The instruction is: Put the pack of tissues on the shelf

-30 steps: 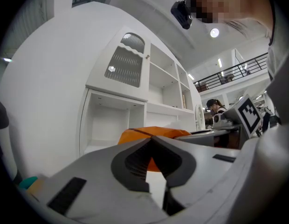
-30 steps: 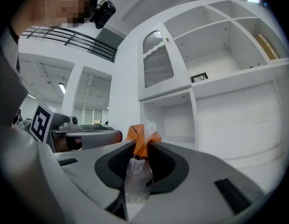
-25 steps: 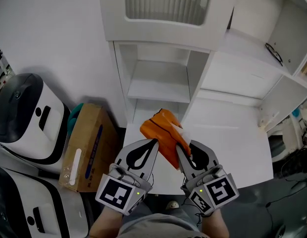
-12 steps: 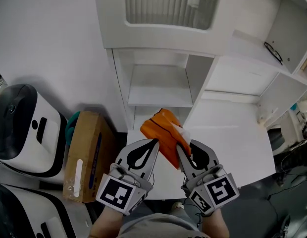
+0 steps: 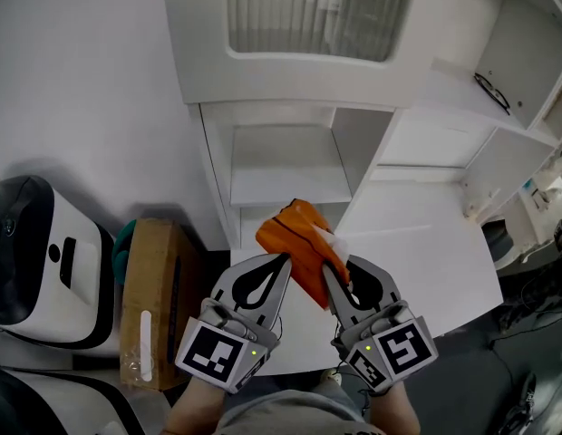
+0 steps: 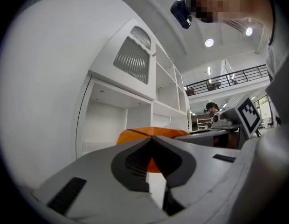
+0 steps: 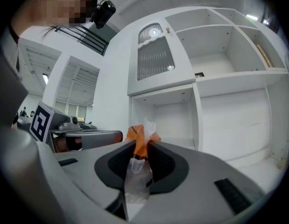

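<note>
Left gripper (image 5: 284, 259): jaw tips together, nothing pinched, just beside the pack.
Right gripper (image 5: 341, 275): clamped on the pack's clear plastic end.
Pack of tissues (image 5: 299, 236): orange, held above the table's near edge.
Table (image 5: 426, 261): white, running right.
Near left: cardboard box (image 5: 154, 297), white machine (image 5: 36, 252).
Far: white shelf unit (image 5: 290, 166), open compartments.

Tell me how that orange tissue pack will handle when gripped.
Probably soft and floppy: the pack of tissues crumples where the right gripper pinches its clear wrap. Likely light, as a pinch at its edge holds it up. The glossy wrap might slip.
</note>
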Demonstrator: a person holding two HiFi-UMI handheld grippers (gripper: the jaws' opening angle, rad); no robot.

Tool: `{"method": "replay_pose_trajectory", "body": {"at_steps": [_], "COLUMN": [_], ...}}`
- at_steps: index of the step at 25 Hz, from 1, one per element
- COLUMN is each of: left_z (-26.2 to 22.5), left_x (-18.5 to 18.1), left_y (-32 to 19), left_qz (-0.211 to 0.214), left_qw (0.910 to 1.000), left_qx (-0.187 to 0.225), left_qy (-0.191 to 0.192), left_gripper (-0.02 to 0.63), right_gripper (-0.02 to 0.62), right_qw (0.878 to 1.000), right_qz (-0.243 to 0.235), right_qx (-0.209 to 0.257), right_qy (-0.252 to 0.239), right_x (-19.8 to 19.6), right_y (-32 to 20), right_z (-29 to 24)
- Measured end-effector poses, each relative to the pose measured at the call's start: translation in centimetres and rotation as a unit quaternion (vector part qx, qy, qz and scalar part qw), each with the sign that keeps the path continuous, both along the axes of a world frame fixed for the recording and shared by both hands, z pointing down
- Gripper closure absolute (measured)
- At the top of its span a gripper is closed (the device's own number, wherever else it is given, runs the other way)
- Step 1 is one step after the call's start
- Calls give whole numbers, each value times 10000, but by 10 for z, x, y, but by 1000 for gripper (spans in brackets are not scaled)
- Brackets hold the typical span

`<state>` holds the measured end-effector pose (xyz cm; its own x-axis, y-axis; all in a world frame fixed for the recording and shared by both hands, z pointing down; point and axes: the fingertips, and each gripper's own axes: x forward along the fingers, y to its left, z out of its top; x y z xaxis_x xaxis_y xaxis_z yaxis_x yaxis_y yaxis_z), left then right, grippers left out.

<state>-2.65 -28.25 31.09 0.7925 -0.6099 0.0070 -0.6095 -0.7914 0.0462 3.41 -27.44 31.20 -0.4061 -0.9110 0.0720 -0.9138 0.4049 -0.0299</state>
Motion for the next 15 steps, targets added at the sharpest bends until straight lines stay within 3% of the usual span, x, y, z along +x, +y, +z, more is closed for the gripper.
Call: {"method": "replay_pose_trajectory", "body": {"at_steps": [11,15], "left_z": [3,9], "left_x": [-12,-14], "left_y": [-24,-27], "left_qz": [263,365], "left_qw": [9995,9992], "left_qx": [174,-151], "left_qy": [47,8], "left_gripper": [580,580], "right_gripper": [515,515], "right_qw": [9995,9992], "right_qz": [295,385], "right_qx": [-46,-33], "right_qy": [73,117], "right_x": [-11,-13], "right_y": [-22,-31], "right_z": [1,0]}}
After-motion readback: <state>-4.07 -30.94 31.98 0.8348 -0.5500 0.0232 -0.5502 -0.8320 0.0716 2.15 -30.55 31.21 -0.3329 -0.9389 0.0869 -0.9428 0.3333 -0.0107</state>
